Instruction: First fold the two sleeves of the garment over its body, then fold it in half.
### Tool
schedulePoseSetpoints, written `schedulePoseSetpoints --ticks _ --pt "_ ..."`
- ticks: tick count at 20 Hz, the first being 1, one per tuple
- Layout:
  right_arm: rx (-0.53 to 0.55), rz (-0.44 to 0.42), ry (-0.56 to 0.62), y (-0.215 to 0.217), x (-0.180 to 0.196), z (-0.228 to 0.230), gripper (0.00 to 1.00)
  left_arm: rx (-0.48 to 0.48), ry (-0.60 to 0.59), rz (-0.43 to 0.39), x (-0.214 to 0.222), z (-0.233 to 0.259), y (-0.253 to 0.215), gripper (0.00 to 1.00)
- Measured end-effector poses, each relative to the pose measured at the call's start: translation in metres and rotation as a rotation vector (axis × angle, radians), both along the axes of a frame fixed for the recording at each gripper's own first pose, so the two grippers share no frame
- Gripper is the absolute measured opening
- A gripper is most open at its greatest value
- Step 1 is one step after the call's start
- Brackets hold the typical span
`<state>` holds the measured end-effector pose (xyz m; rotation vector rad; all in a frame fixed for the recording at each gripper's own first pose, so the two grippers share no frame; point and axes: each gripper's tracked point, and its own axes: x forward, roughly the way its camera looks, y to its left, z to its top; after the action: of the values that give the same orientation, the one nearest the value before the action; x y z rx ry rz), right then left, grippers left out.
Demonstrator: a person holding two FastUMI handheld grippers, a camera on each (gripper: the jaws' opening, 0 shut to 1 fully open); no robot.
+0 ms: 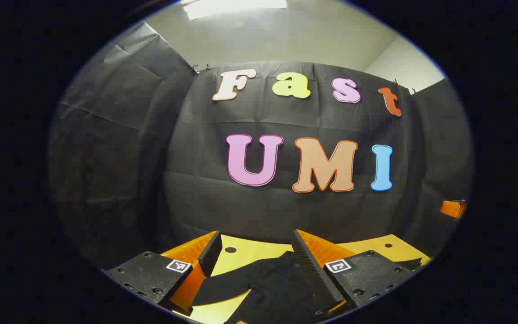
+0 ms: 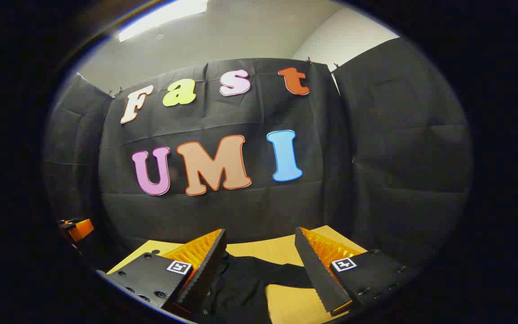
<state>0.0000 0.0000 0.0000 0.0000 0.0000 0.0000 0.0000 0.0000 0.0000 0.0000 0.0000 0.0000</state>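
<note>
Left gripper (image 1: 254,252) hanging with fingers spread, grasping nothing, aiming level at booth wall. Right gripper (image 2: 260,252) doing likewise, fingers apart. Judging both poised above work, ready for sleeve pick. Black garment (image 1: 277,288) lying on yellow table (image 1: 241,252) at bottom centre of both views, one sleeve (image 2: 286,272) stretching lower right, unfolded. Nothing blocking descent.

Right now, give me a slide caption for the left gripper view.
Open left hand-held gripper poised above a dark garment on the yellow table.
</note>
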Motion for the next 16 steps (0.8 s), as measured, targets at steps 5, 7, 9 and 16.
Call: schedulePoseSetpoints --ticks 5,7,9,16 --pt "-0.064 -0.023 0.009 -0.013 0.001 -0.005 0.97 -0.018 0.004 -0.004 0.0 -0.001 -0.006 0.91" --pt "-0.05 -0.009 0.017 -0.01 0.0 -0.007 0.93 -0.022 -0.008 0.008 -0.002 0.003 -0.003 0.91" --pt "-0.046 -0.017 0.025 -0.014 -0.002 -0.01 0.97 -0.029 -0.01 0.017 -0.002 0.004 -0.002 0.9" --pt "-0.06 -0.033 0.035 -0.029 -0.01 -0.015 0.97 -0.085 0.025 0.061 -0.014 -0.009 0.007 0.9"
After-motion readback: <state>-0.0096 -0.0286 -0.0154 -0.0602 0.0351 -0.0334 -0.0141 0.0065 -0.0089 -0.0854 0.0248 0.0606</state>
